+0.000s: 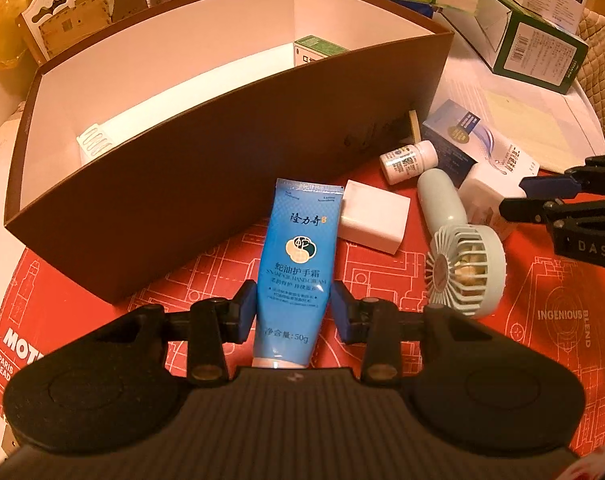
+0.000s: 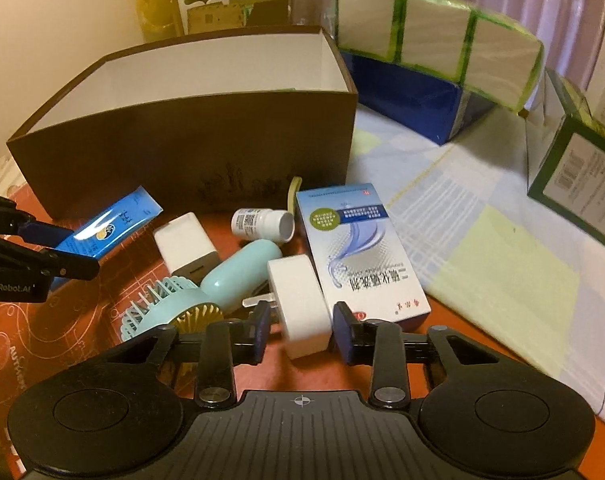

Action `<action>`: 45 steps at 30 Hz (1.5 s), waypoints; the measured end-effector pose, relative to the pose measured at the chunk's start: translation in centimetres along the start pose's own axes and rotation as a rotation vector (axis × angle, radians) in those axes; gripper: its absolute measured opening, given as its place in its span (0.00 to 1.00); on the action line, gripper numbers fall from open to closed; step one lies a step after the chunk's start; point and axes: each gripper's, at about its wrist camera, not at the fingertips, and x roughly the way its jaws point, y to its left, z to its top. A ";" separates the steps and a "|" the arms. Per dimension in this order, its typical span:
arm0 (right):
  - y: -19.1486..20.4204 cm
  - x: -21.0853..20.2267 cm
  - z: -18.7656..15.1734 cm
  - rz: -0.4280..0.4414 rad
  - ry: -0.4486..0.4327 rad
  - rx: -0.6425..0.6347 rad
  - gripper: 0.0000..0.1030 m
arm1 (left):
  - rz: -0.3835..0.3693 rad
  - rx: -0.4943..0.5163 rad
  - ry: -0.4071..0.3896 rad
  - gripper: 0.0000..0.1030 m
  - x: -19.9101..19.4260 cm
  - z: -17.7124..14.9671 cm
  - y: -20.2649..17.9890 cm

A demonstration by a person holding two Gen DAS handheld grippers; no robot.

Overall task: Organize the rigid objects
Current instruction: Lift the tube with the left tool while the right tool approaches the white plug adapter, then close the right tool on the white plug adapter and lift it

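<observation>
My left gripper (image 1: 294, 300) is shut on a blue hand cream tube (image 1: 298, 240), which stands tilted above the red mat, in front of the brown box (image 1: 182, 184). The same tube (image 2: 110, 226) shows in the right wrist view, held by the left gripper (image 2: 62, 248). My right gripper (image 2: 302, 320) is shut on a white plug adapter (image 2: 298, 300), its pads pressing both sides. On the mat lie a pale blue hand fan (image 2: 238, 276), a white charger block (image 2: 186, 246) and a small white pill bottle (image 2: 262, 224).
A blue and white medicine box (image 2: 358, 248) lies right of the adapter. The brown box holds a green-labelled carton (image 1: 318, 50) and a small white pack (image 1: 96, 142). Stacked cartons (image 2: 434, 48) and a green box (image 2: 578, 176) stand at the back right on a checked cloth.
</observation>
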 end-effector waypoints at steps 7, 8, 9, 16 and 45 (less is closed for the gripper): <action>0.2 -0.4 -0.7 -0.007 0.008 -0.005 0.23 | -0.003 0.004 0.005 0.33 0.2 0.0 -0.3; 0.2 -0.5 -0.9 -0.009 0.013 0.002 0.23 | -0.003 0.004 0.006 0.33 0.2 0.0 -0.3; 0.2 -0.8 -1.1 -0.010 0.020 0.009 0.23 | -0.004 0.005 0.005 0.33 0.1 0.0 -0.4; 0.8 -2.8 -2.7 0.018 0.072 0.028 0.23 | -0.004 0.004 0.012 0.33 0.0 -0.6 -0.3; 1.2 -1.0 -2.2 0.056 0.083 0.044 0.25 | 0.007 -0.013 0.032 0.33 -0.6 -2.2 0.1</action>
